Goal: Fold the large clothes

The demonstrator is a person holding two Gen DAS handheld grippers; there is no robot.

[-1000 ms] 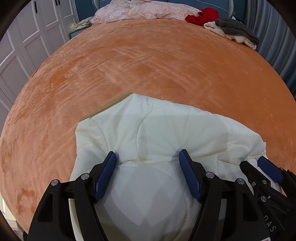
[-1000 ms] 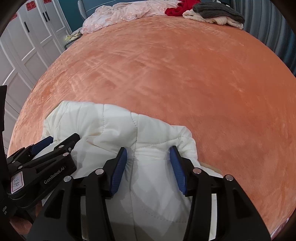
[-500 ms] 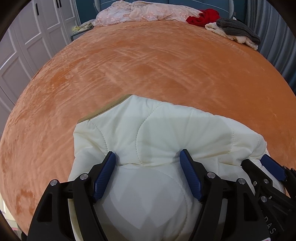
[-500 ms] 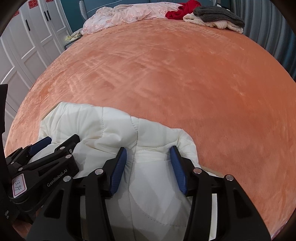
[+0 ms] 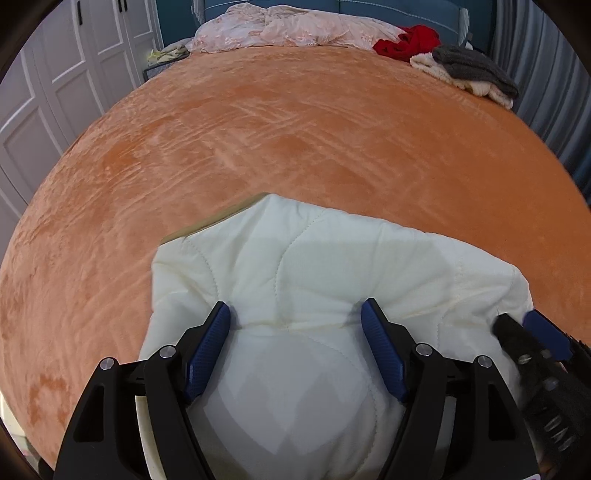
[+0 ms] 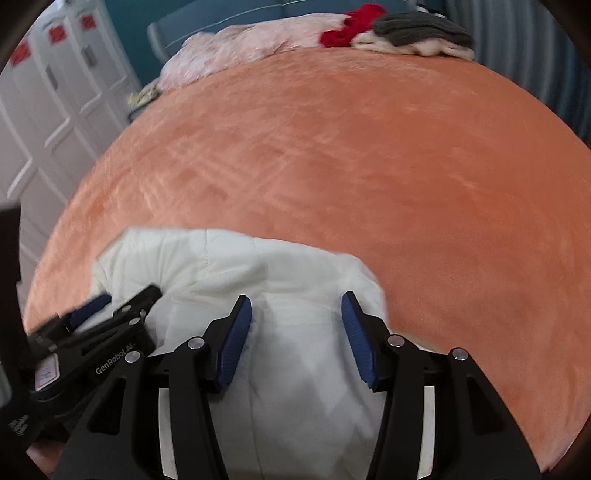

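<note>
Softly puffed, quilted cream jacket (image 5: 295, 266) on plush orange bedspread (image 5: 295, 129); both grippers' jaws apart, straddling it

One cream quilted jacket (image 5: 295, 266), folded, on one orange blanket (image 5: 295, 129). Two grippers: left gripper (image 5: 295, 347), right gripper (image 6: 295, 332). At far edge: one pink crumpled cloth (image 5: 288, 29), one red garment (image 5: 413, 40), one grey knit (image 5: 472, 68) atop one cream fleece (image 5: 476, 86).
</note>
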